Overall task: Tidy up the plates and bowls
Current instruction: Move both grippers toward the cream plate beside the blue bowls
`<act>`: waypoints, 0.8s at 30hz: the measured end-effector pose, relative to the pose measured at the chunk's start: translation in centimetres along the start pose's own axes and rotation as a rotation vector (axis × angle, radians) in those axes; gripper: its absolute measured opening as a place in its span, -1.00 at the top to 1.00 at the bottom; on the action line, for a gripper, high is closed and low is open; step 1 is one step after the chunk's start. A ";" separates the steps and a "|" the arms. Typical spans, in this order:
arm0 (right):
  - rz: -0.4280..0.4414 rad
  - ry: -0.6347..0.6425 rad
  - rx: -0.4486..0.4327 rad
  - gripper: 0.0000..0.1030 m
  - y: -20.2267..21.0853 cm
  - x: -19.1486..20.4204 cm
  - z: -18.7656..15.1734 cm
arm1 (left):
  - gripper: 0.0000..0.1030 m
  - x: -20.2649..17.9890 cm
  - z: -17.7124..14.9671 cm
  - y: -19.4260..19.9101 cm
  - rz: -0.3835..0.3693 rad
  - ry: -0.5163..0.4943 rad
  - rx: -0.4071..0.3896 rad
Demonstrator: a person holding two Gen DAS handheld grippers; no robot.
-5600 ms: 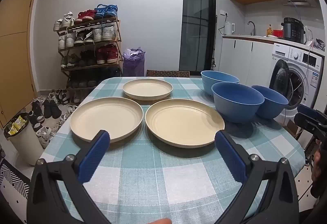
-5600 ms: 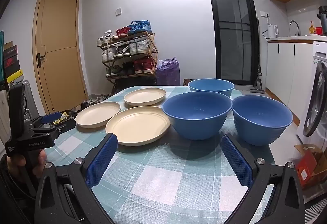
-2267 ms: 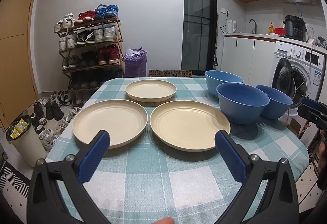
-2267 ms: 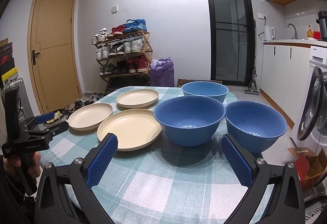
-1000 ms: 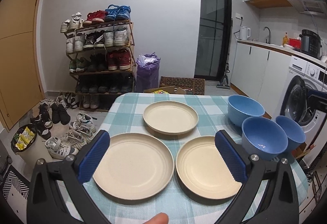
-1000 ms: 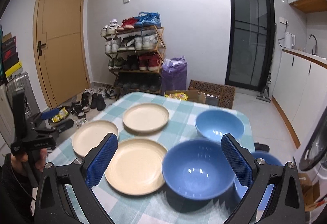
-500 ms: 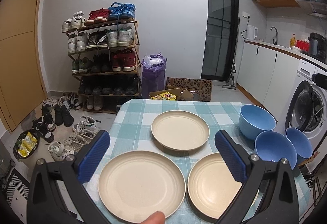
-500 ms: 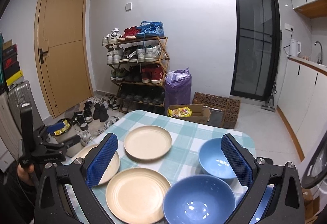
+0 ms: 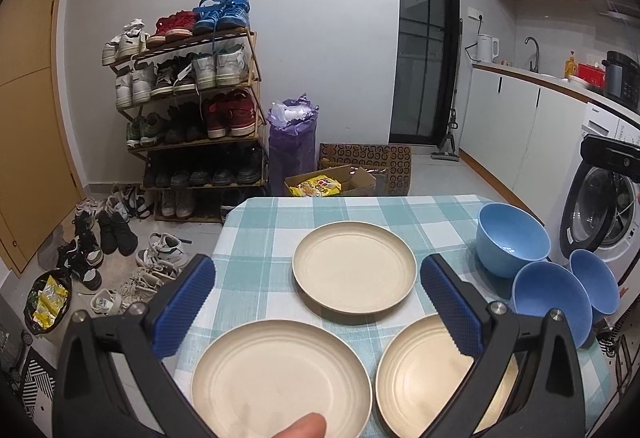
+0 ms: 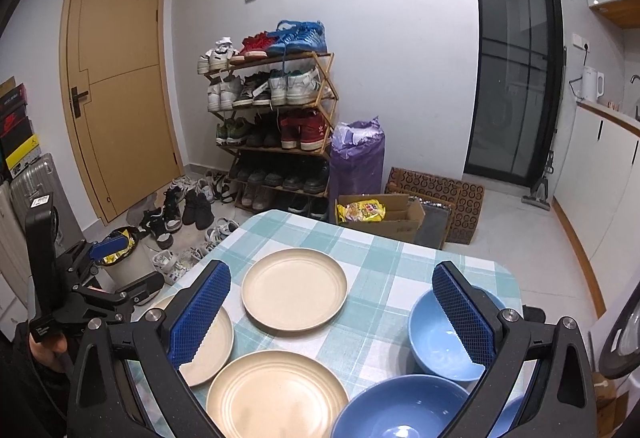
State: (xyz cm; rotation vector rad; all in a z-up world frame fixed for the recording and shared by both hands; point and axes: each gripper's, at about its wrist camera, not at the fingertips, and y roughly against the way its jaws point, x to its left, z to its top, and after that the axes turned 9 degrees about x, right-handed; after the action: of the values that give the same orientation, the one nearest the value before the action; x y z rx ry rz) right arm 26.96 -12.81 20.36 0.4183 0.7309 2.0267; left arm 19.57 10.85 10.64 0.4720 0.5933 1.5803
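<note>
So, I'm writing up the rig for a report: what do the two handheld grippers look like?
Both match: the left gripper and right gripper have black angular frames, silver bolts, and blue ribbed pads on two fingers. The right view shows a white label on the left one's black handle.

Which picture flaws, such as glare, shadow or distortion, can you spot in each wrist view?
Left wrist view: fisheye bends the door frame; dark corner vignette; soft shadow under the far plate. Right wrist view: ceiling-light glints in the near blue bowl; the wooden door bows outward; both views sharp.
</note>
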 end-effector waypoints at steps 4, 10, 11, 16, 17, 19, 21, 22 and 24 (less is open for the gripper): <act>-0.003 -0.018 0.028 -1.00 -2.1 -0.2 0.8 | -1.00 0.6 0.7 -1.7 0.039 -0.002 0.019; -0.007 -0.058 0.078 -1.00 -6.5 -0.5 2.4 | -1.00 1.5 1.3 -5.1 0.031 0.022 0.066; -0.007 -0.061 0.087 -1.00 -7.4 -0.4 2.5 | -1.00 1.6 1.3 -5.6 0.033 0.026 0.074; -0.024 -0.072 0.137 -0.99 -10.9 -0.5 2.4 | -1.00 2.2 1.5 -8.2 0.044 0.050 0.098; -0.022 -0.078 0.146 -0.99 -11.7 -0.6 2.4 | -1.00 2.4 1.5 -8.6 0.042 0.058 0.102; -0.027 -0.090 0.159 -0.99 -13.1 -0.7 2.5 | -1.00 2.7 1.5 -9.5 0.038 0.071 0.115; -0.030 -0.097 0.167 -0.99 -14.1 -0.8 2.6 | -1.00 3.0 1.6 -10.4 0.035 0.080 0.125; -0.030 -0.099 0.173 -0.99 -14.5 -1.0 2.7 | -1.00 3.1 1.5 -10.9 0.029 0.083 0.134; -0.041 -0.100 0.182 -0.99 -15.7 -1.2 2.9 | -1.00 3.3 1.6 -12.1 0.017 0.097 0.161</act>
State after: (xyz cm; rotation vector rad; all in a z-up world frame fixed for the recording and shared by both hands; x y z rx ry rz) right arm 39.37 -6.48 12.55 0.6011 0.8583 1.8933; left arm 29.67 14.88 4.14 0.5239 0.7970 1.5850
